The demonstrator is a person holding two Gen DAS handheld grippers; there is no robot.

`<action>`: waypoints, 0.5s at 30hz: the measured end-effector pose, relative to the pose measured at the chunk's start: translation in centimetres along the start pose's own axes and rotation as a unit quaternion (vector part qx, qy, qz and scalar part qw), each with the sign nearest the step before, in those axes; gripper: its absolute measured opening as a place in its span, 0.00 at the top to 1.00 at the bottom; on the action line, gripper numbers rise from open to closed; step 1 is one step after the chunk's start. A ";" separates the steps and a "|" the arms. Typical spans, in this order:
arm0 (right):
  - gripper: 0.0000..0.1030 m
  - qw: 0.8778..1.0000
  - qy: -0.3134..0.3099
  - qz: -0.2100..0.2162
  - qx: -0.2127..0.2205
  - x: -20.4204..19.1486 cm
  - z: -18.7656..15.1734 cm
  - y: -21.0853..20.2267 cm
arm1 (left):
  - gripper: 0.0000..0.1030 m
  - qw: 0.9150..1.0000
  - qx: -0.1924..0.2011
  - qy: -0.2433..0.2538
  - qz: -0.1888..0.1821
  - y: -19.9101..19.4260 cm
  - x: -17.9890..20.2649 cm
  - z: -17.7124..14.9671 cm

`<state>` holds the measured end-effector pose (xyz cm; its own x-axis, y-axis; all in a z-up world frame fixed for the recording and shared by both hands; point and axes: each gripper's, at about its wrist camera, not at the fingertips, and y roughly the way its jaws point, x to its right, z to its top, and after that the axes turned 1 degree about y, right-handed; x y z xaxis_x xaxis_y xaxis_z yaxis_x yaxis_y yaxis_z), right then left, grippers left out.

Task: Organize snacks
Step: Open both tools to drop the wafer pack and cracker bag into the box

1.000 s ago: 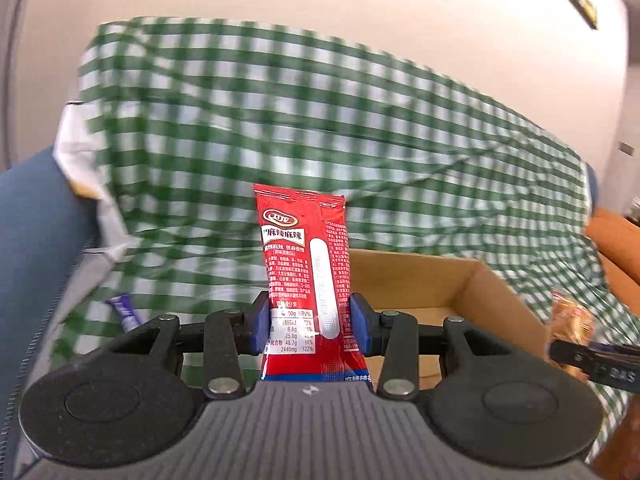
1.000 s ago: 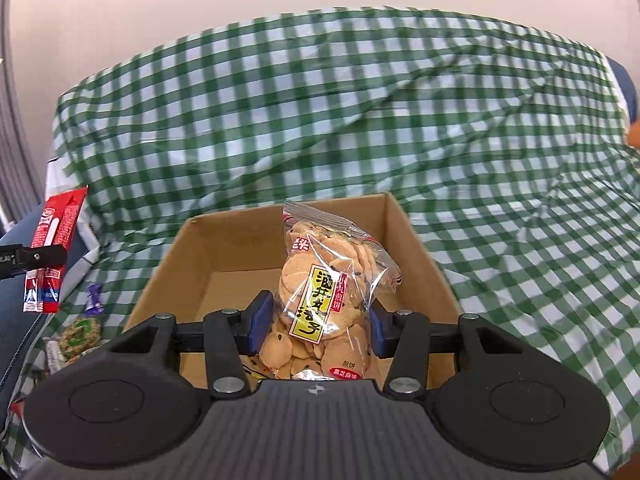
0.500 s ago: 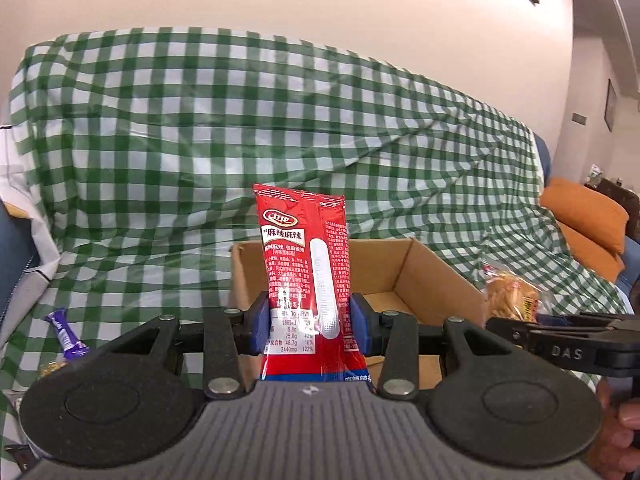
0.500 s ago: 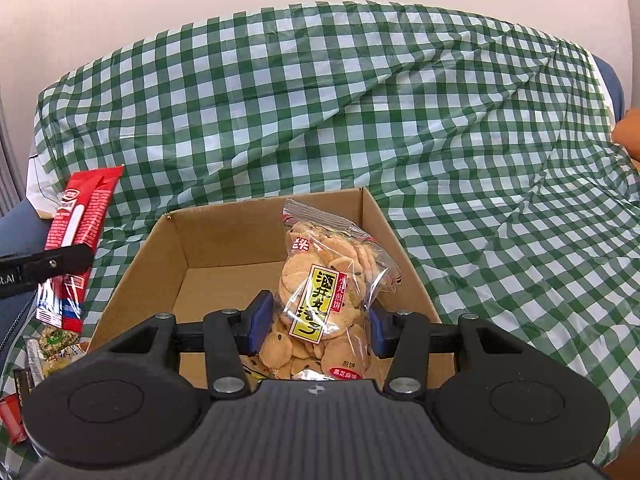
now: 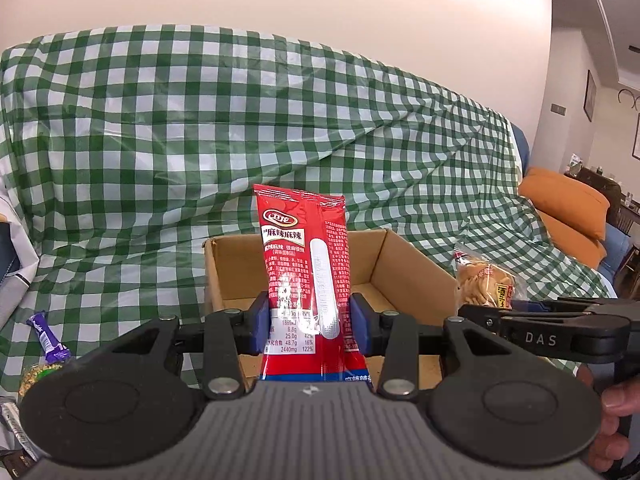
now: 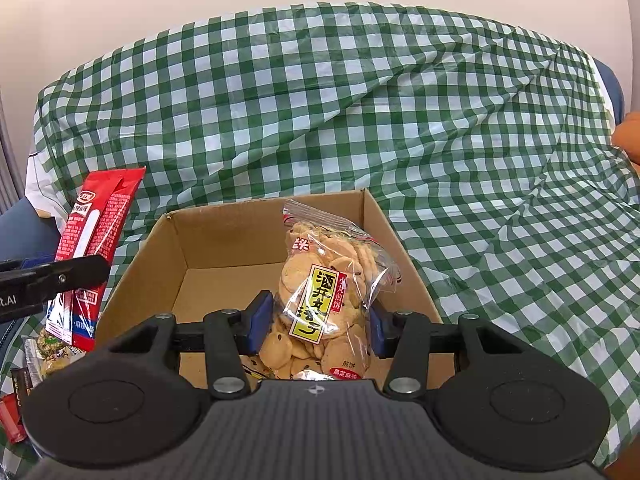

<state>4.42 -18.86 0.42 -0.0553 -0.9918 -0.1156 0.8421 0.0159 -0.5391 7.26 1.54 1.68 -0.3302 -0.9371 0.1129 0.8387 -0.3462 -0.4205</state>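
Note:
My left gripper (image 5: 306, 326) is shut on a tall red snack packet (image 5: 304, 264) and holds it upright above the near left part of an open cardboard box (image 5: 404, 264). My right gripper (image 6: 320, 326) is shut on a clear bag of round crackers (image 6: 324, 292) with a yellow label, held over the box (image 6: 160, 276). The box inside looks bare. The cracker bag also shows in the left wrist view (image 5: 486, 282), and the red packet in the right wrist view (image 6: 94, 236).
The box sits on a sofa covered by a green checked cloth (image 5: 200, 120). Loose snacks lie left of the box: a purple bar (image 5: 48, 336), a round green-speckled pack (image 6: 50, 346) and dark and red packets (image 6: 16, 400). An orange cushion (image 5: 568, 208) is at the right.
The left view has swung right, bringing the red packet from left of the box to over it. The right gripper with the cracker bag stays over the box. Both grips are unchanged.

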 end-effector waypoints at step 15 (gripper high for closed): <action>0.51 1.000 -0.002 -0.001 0.000 0.3 0.0 -0.1 | 0.48 1.000 -0.005 -0.008 -0.030 0.0 0.3 -0.1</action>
<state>4.31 -19.19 0.43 -0.0557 -0.9923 -0.1108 0.8415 0.0130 -0.5401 7.12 1.30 1.57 -0.3717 -0.9156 0.1530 0.8135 -0.4007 -0.4214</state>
